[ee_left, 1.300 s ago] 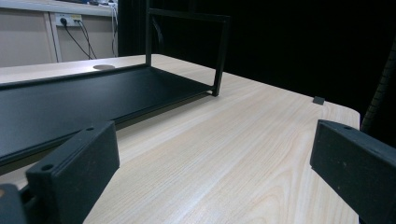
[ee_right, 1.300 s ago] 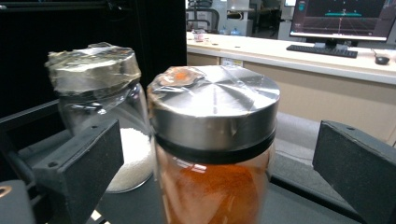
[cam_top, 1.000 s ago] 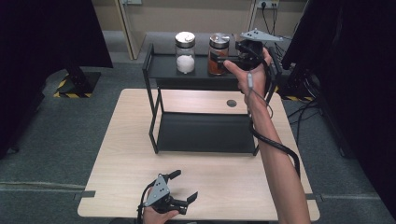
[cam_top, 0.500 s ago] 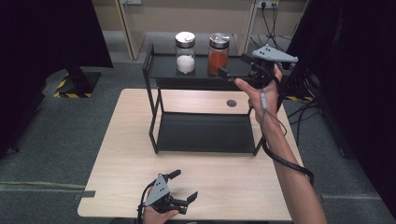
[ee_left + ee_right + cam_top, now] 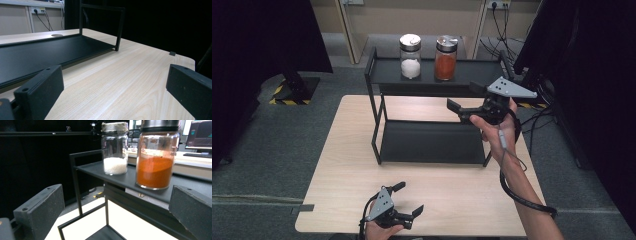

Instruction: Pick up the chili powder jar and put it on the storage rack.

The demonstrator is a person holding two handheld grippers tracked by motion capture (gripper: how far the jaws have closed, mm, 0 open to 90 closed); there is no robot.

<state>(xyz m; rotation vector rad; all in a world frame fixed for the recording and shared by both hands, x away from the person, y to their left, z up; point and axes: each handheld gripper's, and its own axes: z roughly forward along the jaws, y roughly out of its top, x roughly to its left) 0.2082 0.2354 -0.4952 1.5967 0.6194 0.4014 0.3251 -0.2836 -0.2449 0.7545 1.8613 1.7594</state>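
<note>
Two glass jars stand side by side on the top shelf of a black two-tier rack. One jar holds white grains, the other orange powder. My right gripper is open and empty, held in the air to the right of the rack, a short way back from the orange jar, jaws pointing toward it. My left gripper rests open near the table's front edge, nothing between its jaws, facing the rack's lower shelf.
The rack stands at the back middle of a light wooden table. A round cable hole lies in the tabletop behind the rack. Cables and dark curtains flank the table on the right.
My right gripper has pulled back from the orange jar, moving down and to the right. The orange jar stays on the top shelf. The left gripper has not moved.
</note>
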